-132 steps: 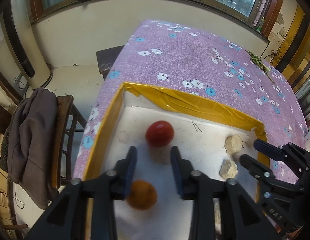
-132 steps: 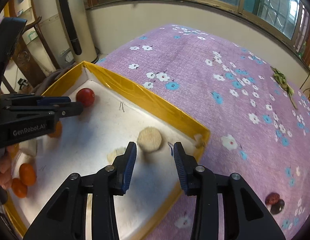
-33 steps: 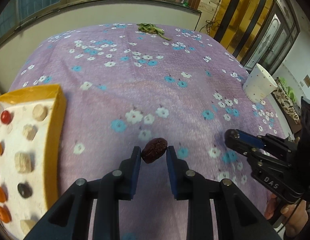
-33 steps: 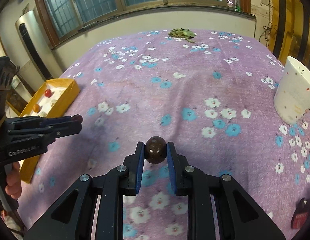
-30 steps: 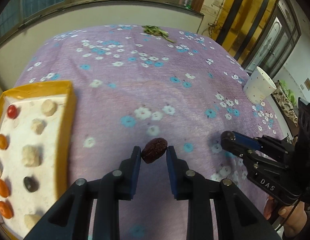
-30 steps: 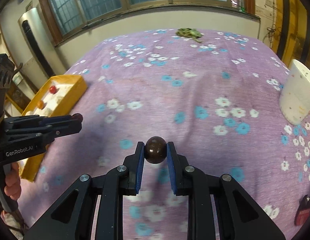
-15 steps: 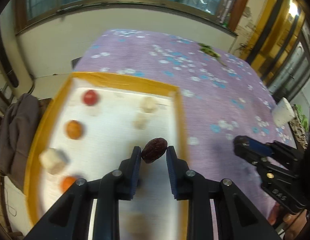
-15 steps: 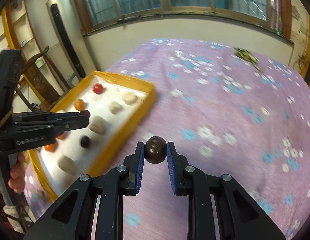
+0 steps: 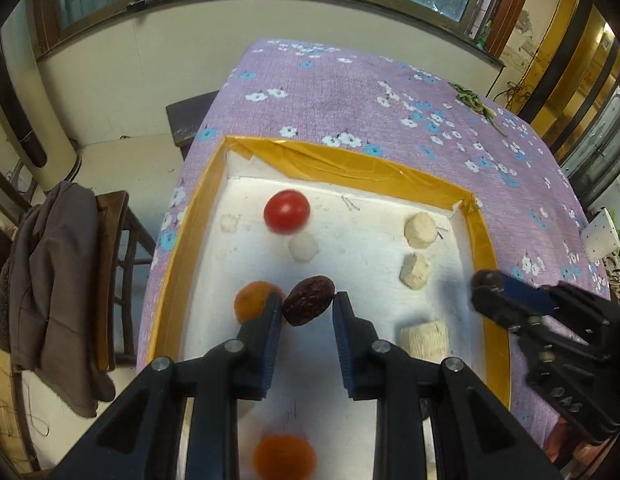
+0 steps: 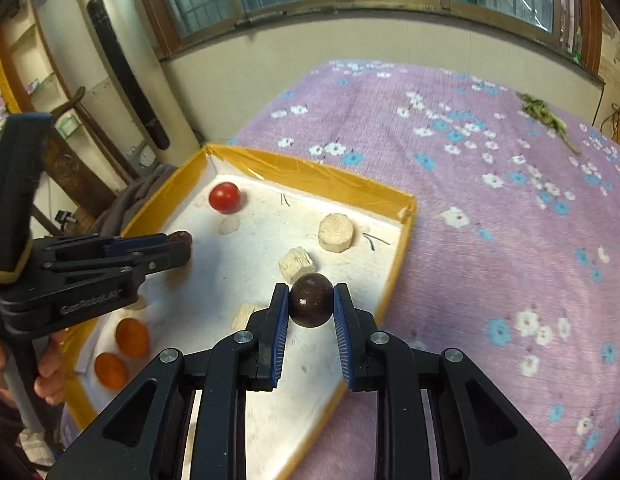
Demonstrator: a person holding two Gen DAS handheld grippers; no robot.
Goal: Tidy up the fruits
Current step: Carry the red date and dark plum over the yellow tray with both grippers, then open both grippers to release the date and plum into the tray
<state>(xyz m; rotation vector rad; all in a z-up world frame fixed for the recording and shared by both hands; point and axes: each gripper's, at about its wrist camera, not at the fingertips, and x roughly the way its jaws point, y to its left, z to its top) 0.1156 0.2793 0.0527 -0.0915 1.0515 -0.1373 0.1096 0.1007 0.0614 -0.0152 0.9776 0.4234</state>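
Now both carried fruits hang over the yellow-rimmed white foam tray (image 9: 191,236) rather than over bare cloth, where they were a second ago; the carry across the purple flowered tablecloth (image 9: 350,92) looks finished and the setting-down is, I judge, the step in hand.

Going left to right in the left wrist view: a grey jacket (image 9: 49,280) hangs on a wooden chair beside the table. Inside the tray, an orange round fruit (image 9: 251,300) lies just beside the left gripper (image 9: 307,304), whose fingers are narrowed and clamped on a wrinkled dark red date (image 9: 309,300). Beyond it sits a shiny red cherry tomato (image 9: 286,211); a second orange fruit (image 9: 283,458) shows blurred at the bottom edge. Further right, pale beige foam chunks (image 9: 420,230) line the tray's right side.

In the right wrist view, the right gripper (image 10: 311,306) hangs over the tray's right part, just inside its yellow rim, its blue pads pressed on a smooth dark brown round fruit (image 10: 311,305), close above a pale chunk.

Since the tray already holds red and orange fruits on the left, the two dark ones probably need free spots of their own. Neither touches the foam yet, as far as I can tell.
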